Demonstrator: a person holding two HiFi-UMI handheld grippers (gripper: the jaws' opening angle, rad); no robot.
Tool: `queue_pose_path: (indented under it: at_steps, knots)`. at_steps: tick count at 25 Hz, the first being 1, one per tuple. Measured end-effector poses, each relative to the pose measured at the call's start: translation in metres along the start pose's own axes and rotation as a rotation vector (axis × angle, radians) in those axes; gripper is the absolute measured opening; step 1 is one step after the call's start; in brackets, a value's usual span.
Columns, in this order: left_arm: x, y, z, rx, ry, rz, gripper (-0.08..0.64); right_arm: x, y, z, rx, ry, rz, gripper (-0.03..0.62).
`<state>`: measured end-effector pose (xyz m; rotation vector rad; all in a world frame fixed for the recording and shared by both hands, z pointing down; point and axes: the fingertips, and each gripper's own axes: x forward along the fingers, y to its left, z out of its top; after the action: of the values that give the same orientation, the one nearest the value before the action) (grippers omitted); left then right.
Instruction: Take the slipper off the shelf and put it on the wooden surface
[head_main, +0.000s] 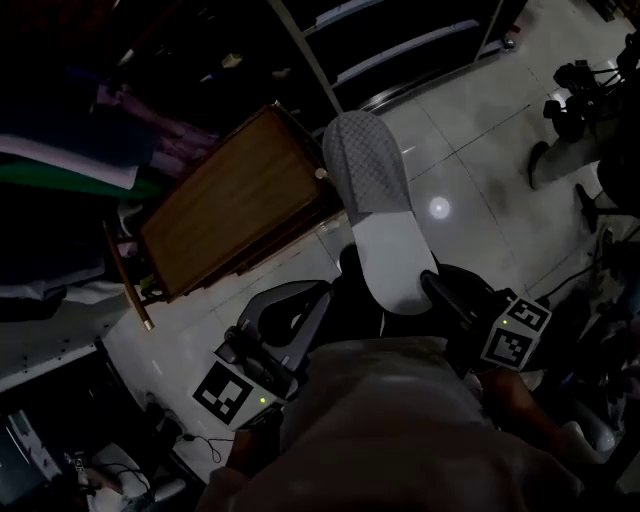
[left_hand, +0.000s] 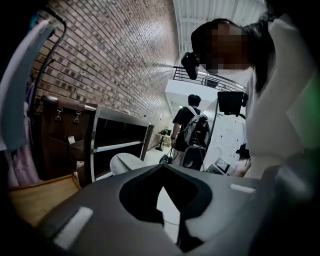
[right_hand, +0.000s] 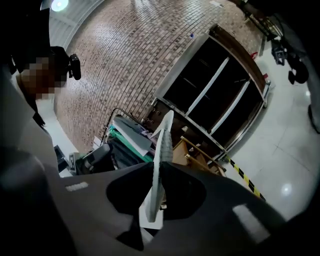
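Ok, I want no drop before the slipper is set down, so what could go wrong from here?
1. The right gripper pinches the slipper only at its heel end, and most of it sticks out ahead. It may swing or slip out onto the floor.
2. The slipper's toe is close to the corner of the wooden surface and may knock against that edge on the way over.

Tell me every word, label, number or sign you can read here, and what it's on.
No words or numbers can be read in any view.
Left marker cube, right marker cube: black-and-white square patterns only, no letters.
Floor tape: yellow-and-black stripes, no text.
Slipper: no brand or label visible.
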<state>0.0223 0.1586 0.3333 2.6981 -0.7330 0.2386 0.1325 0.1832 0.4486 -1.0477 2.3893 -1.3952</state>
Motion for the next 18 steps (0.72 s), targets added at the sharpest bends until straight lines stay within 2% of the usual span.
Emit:
queue_pose_path:
  at_steps: [5,9,13,18]
  knots:
    - [-0.043,0.018,0.007,0.008,-0.051,0.065,-0.008,0.029,0.023,-0.011,-0.045,0.026,0.045,0.054]
    - [-0.085,0.029,0.015,0.062,-0.068,0.07,-0.008,0.067,0.039,-0.014,-0.042,0.023,0.042,0.052]
    - [-0.147,0.061,0.009,0.058,-0.08,0.122,-0.008,0.124,0.054,-0.028,-0.006,0.02,0.037,0.053]
    - [-0.239,0.122,-0.008,0.03,-0.111,0.199,-0.008,0.226,0.06,-0.074,0.025,0.027,0.044,0.054]
